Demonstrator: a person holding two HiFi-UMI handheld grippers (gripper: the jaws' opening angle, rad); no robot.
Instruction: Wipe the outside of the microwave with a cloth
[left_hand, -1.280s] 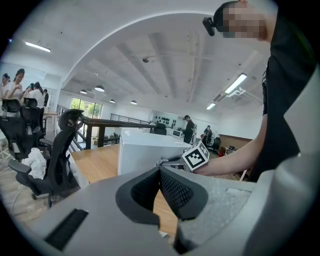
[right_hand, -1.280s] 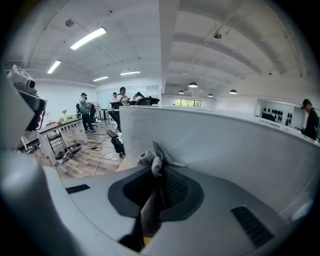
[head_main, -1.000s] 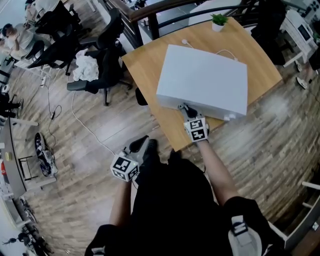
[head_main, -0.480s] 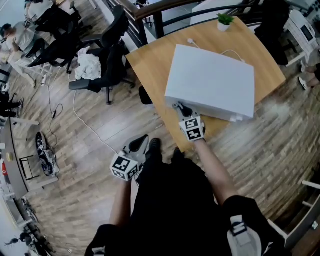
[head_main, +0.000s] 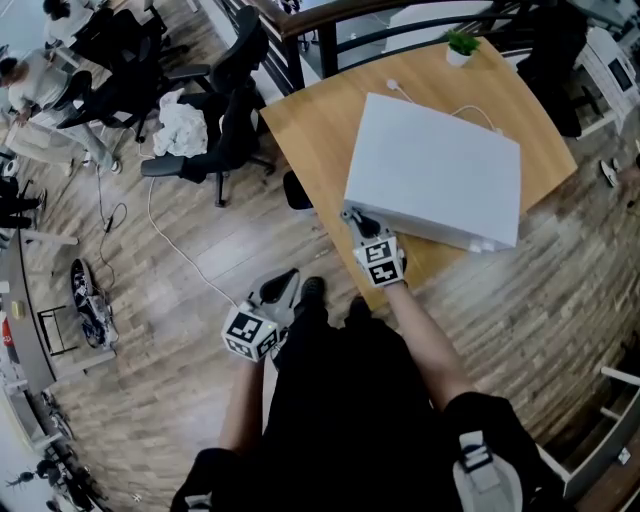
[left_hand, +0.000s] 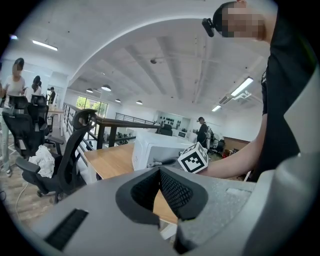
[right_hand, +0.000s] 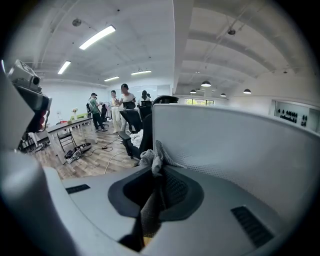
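Observation:
The white microwave (head_main: 435, 170) stands on a wooden table (head_main: 315, 130). My right gripper (head_main: 352, 216) is at the lower left corner of the microwave's near side. It is shut on a grey cloth (right_hand: 151, 159), which is pressed against the microwave's perforated white wall (right_hand: 240, 150). In the right gripper view the right gripper (right_hand: 157, 172) has the cloth bunched between its jaws. My left gripper (head_main: 284, 287) hangs low by my body, away from the table. In the left gripper view the left gripper (left_hand: 160, 173) is shut with nothing in it, and the microwave (left_hand: 152, 149) shows beyond.
A small potted plant (head_main: 462, 44) and a white cable (head_main: 445, 108) are on the table's far side. Black office chairs (head_main: 225, 120), one with a white bundle (head_main: 182, 125), stand to the left. A cord trails on the wooden floor (head_main: 160, 235). People stand far off.
The right gripper with the cloth has slid left along the microwave's near side to its left corner. The left gripper has stayed in place.

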